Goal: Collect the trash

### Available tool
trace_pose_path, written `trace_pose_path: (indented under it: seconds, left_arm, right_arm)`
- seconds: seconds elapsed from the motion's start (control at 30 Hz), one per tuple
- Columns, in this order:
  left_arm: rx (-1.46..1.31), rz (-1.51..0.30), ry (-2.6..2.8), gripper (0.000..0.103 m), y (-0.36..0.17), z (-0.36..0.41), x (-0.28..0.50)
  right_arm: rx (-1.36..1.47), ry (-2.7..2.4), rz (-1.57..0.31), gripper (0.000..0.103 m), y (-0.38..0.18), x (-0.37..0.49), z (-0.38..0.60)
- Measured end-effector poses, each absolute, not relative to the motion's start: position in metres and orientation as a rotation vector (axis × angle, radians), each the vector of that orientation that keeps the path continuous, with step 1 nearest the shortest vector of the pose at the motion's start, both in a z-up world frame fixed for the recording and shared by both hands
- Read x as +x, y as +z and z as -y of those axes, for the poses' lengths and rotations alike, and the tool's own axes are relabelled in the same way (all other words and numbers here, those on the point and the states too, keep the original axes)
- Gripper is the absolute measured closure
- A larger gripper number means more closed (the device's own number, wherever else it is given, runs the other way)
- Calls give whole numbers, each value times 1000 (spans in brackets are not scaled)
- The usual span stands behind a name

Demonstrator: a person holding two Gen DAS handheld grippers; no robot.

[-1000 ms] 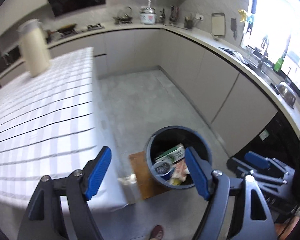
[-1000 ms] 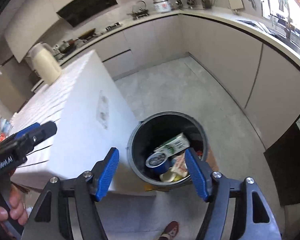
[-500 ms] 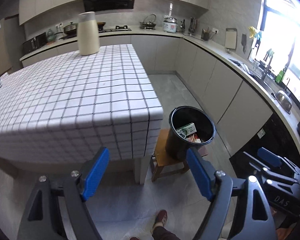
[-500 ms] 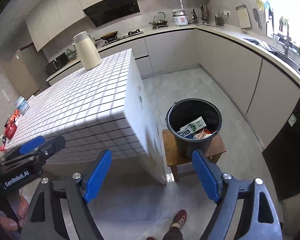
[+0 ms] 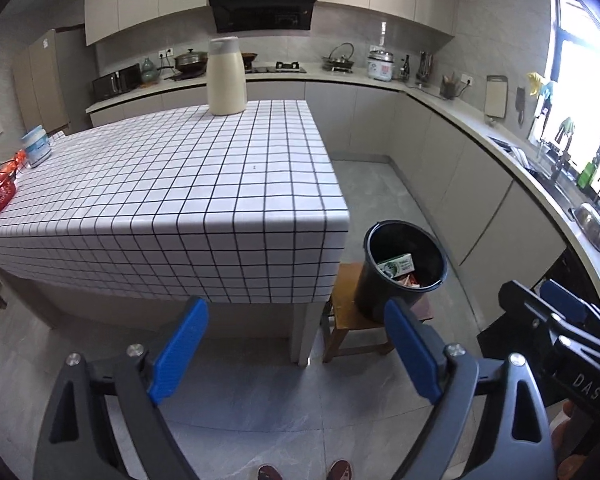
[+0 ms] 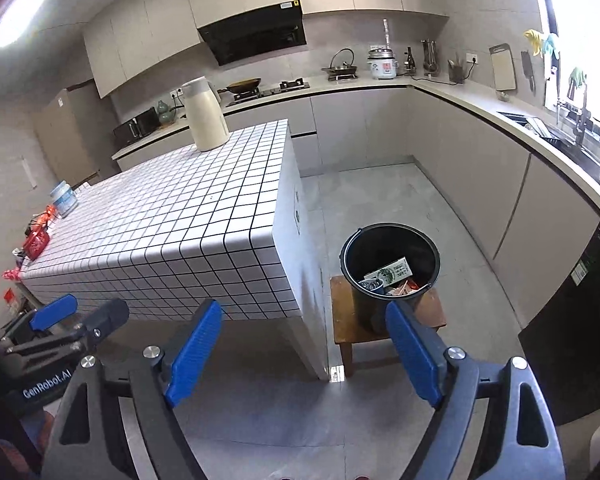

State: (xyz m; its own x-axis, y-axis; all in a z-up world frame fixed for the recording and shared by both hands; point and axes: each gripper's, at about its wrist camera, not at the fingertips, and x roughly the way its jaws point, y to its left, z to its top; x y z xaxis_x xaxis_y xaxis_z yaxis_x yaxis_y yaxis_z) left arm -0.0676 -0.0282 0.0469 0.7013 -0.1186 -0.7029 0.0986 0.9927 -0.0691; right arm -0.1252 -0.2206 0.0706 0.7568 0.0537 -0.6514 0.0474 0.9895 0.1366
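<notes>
A black trash bin (image 5: 370, 288) (image 6: 364, 308) stands on a low wooden stool (image 5: 342, 304) beside the checked table (image 5: 180, 184). Inside it lie a green-and-white carton (image 5: 396, 265) (image 6: 392, 272), a round blue tub and some orange wrappers. My left gripper (image 5: 294, 308) is back from the bin over the floor. Its jaws are opening, with nothing between them. My right gripper (image 6: 304, 308) is open and holds nothing, at a similar distance. Red wrappers (image 5: 0, 196) (image 6: 36, 240) and a blue-and-white tub (image 5: 37, 146) sit at the table's far left edge.
A cream jug (image 5: 225, 78) (image 6: 204, 120) stands at the table's far end. Kitchen counters and cabinets (image 5: 480, 184) run along the back and right walls. Grey tiled floor lies between table and cabinets. The person's shoes (image 5: 268, 472) show at the bottom edge.
Both grippers have pulled back and up from right above the bin, which now looks small and farther off. Both pairs of jaws stand wider than a second ago.
</notes>
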Motion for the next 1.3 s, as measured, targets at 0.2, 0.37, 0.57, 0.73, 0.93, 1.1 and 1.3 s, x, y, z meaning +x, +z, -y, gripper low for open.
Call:
trace_pose_path:
  seconds: [0.2, 0.37, 0.57, 0.73, 0.93, 1.1, 1.3]
  left_arm:
    - [-39, -801, -102, 6, 43, 39, -75]
    - [-23, -803, -81, 3, 43, 49, -82]
    - [-17, -807, -86, 3, 41, 58, -88]
    - [-19, -807, -86, 3, 41, 64, -88]
    - [-28, -818, -92, 3, 40, 68, -85]
    - [-22, -817, -119, 3, 40, 73, -82]
    - [-29, -777, -170, 3, 41, 80, -82]
  right_arm:
    - [149, 31, -708, 17, 72, -130, 236]
    - [149, 47, -710, 17, 70, -134, 245]
    - [142, 56, -713, 17, 70, -136, 250]
    - [147, 58, -717, 17, 69, -135, 256]
    - [146, 56, -722, 17, 66, -132, 258]
    - [145, 54, -722, 17, 64, -129, 260]
    - [151, 25, -723, 17, 63, -126, 267]
